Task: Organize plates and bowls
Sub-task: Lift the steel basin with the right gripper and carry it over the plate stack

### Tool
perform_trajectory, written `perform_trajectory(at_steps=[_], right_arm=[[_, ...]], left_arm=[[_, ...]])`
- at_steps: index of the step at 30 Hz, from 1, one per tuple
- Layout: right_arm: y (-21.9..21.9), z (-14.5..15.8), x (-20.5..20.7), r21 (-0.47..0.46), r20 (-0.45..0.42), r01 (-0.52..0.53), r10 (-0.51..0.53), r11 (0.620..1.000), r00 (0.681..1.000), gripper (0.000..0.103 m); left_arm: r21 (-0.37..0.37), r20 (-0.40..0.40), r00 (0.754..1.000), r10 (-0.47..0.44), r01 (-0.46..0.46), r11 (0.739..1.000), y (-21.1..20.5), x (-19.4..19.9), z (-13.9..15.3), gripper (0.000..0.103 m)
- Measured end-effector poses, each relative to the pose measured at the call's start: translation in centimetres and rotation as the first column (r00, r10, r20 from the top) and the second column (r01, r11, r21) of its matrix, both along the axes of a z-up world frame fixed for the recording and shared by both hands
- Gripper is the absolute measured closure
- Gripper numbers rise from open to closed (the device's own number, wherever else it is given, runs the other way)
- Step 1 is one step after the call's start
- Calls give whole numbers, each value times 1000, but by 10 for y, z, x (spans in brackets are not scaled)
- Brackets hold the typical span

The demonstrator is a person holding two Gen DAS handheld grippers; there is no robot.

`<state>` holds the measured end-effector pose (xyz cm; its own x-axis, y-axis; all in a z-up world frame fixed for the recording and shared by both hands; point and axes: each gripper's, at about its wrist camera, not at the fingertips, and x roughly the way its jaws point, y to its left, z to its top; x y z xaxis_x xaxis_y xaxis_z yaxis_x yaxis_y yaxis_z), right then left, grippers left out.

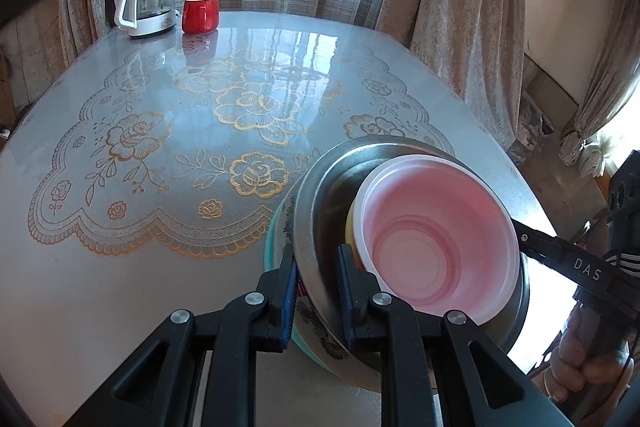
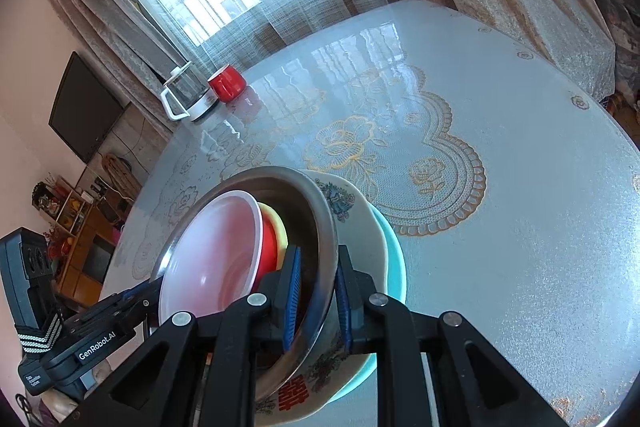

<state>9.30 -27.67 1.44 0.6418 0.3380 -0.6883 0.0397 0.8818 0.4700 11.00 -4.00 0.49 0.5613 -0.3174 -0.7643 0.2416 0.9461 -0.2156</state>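
Between both grippers, the steel bowl (image 1: 320, 227) has opposite rims pinched by left gripper (image 1: 316, 291) and right gripper (image 2: 318, 301).

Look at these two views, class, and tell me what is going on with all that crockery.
A person holds a two-finger gripper in each hand and grips a nested stack of dishes from opposite sides. The left gripper and the right gripper are both shut on the rim of the steel bowl. Inside it sit a pink bowl and a yellow one; beneath it lie a patterned plate and a teal dish. The stack is tilted near the table edge. A kettle and red cup stand at the far side.
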Motion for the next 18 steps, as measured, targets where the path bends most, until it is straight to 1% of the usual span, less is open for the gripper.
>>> perform_trajectory(at_steps=[4,8,13,16,18], right_arm=[[-2,2,-2,-17,7,5,-4,1000,1000,85],[2,-2,0,-32,-6,-6,5,999,1000,85],[-2,-2,-1,-1,-10,-1,1,1000,1000,85],[-6,0,-5,22,-3,5,-5,1000,1000,81],[-8,3,-8,29,4,8,-8,1000,1000,81]], left_arm=[[18,7,1000,0,0,1000,-4,-1,-2,84],[14,6,1000,5,-5,1000,-2,-1,-2,84],[24,14,1000,10,-11,1000,-2,-4,-1,82],[22,17,1000,14,-14,1000,-2,-6,0,80],[27,25,1000,16,-16,1000,-2,-9,0,79]])
